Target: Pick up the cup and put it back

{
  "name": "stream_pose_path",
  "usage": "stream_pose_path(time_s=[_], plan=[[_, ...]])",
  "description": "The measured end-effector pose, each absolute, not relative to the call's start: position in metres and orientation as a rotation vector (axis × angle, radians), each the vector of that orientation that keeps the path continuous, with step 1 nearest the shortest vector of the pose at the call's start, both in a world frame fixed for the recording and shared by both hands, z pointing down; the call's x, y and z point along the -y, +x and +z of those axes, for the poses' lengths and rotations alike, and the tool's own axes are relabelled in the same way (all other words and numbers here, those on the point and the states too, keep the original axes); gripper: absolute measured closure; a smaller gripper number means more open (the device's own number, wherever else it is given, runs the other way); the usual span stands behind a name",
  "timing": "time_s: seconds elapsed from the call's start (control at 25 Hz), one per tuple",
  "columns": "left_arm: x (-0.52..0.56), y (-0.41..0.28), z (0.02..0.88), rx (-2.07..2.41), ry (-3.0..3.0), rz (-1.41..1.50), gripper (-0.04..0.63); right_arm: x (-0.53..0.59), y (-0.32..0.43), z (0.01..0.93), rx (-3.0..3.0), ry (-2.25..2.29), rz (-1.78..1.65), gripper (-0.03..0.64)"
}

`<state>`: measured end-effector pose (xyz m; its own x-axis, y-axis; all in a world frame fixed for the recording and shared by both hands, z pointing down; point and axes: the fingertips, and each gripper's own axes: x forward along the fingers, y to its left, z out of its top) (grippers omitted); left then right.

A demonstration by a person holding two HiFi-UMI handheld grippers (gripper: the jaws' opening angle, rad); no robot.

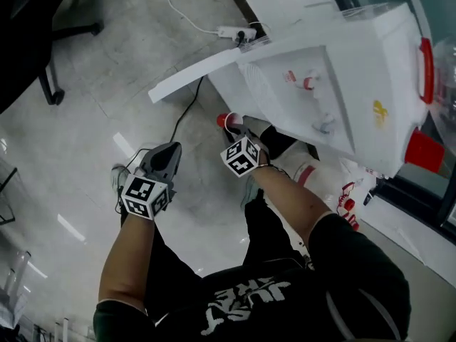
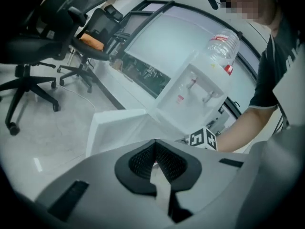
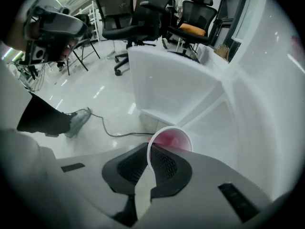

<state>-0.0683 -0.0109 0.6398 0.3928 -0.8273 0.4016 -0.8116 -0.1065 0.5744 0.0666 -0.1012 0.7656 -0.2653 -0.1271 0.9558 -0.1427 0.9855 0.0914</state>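
Right gripper (image 3: 148, 152) is clamped on the rim of the red cup (image 3: 173, 140), one jaw inside and one outside. The cup projects just past its tips, near the white water dispenser (image 1: 335, 77). Left gripper (image 2: 155, 149) has jaws together, holding nothing.

Floor (image 1: 78, 112): pale, glossy, streaked with reflected ceiling light. Black office chairs (image 3: 125, 14) stand well apart from a white water dispenser (image 1: 335, 84); one carries an orange cushion (image 3: 193, 28). White power strip (image 1: 236, 32) on the floor near the dispenser. Dark-framed glass partition (image 2: 152, 46) behind.
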Motion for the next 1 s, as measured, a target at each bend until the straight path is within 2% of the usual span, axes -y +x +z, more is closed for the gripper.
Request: stream_pose_path(time_s=[0.24,0.56,1.0], plan=[[0.002,-0.055,0.483,1.446,1.920,-0.106,0.588,0.058,0.078,0.590,1.931,0.147,0.090,0.572],[0.019,-0.038,0.294,1.465,2.111,-0.050,0.588,0.054,0.074,0.360,2.139,0.119,0.068,0.572],[0.033,0.010,0.079,1.471,2.443,-0.074,0.588,0.040,0.096,0.078,2.474,-0.020,-0.170,0.572]])
